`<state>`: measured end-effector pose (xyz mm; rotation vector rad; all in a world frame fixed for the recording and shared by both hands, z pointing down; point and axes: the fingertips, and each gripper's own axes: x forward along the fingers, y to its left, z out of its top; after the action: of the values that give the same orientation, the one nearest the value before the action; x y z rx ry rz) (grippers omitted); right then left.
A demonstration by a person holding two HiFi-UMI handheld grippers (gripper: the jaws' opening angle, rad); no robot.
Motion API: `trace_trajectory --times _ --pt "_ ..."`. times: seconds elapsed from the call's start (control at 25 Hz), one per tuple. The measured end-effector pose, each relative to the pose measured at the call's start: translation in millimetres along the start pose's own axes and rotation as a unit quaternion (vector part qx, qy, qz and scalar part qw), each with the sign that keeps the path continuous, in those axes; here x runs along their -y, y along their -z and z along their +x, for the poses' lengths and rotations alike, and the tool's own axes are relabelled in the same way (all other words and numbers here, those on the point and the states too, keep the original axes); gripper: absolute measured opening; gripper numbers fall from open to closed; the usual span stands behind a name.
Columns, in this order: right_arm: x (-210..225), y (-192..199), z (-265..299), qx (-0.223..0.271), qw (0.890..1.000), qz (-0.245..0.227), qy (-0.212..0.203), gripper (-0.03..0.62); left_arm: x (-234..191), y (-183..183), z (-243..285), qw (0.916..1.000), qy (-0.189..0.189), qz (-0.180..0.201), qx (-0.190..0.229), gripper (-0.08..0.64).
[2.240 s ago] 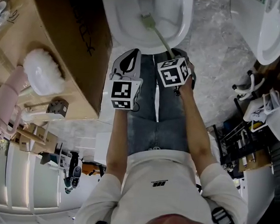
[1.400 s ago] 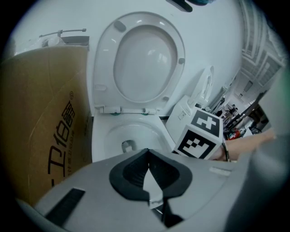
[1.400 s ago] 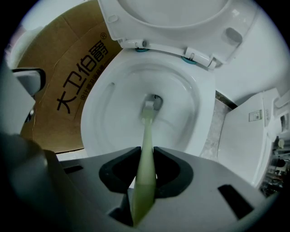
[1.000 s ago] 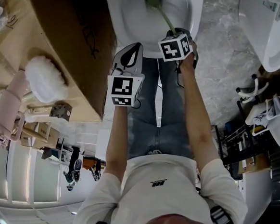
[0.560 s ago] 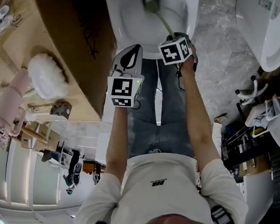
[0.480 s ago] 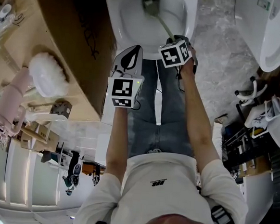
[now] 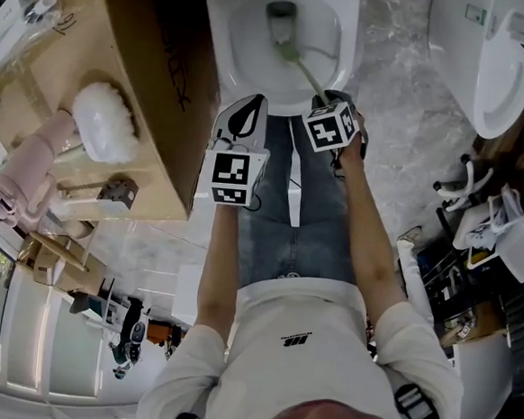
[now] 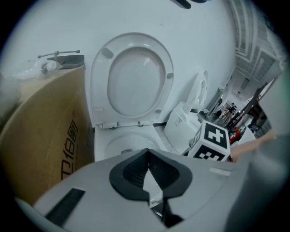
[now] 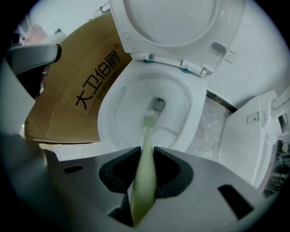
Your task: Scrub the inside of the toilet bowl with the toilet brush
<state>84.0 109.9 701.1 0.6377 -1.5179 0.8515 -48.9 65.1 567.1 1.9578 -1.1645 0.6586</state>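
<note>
A white toilet bowl (image 9: 118, 117) stands open with its seat and lid (image 9: 172, 22) raised; in the head view the toilet bowl (image 7: 224, 31) is at the top. The pale green toilet brush (image 9: 146, 149) reaches down into the bowl, its bristled head (image 9: 153, 108) near the drain. My right gripper (image 9: 144, 174) is shut on the brush handle, just over the bowl's front rim (image 7: 329, 105). My left gripper (image 8: 148, 174) is shut with nothing in it, held beside the right one (image 7: 242, 121), short of the rim.
A large cardboard box (image 7: 119, 75) stands tight against the toilet's left side, with a white fluffy item (image 7: 104, 121) on it. A second white toilet (image 7: 499, 65) is at the right. The person's legs in jeans (image 7: 289, 215) stand before the bowl.
The brush head has shifted within the bowl, first deeper toward the drain, then back a little. The view has moved so the bowl shows lower. The left gripper stays beside the right.
</note>
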Motion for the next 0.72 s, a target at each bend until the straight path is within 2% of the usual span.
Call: trace_trajectory --times 0.32,0.72 --pt "-13 -2 -69 0.077 0.997 -0.007 -0.003 0.078 20 -26 -45 0.9997 0.002 0.017 0.018 0.011" --pt "-26 -30 -191 0.183 0.983 -0.025 0.011 0.078 43 -76 -106 0.9981 0.002 0.025 0.056 0.011"
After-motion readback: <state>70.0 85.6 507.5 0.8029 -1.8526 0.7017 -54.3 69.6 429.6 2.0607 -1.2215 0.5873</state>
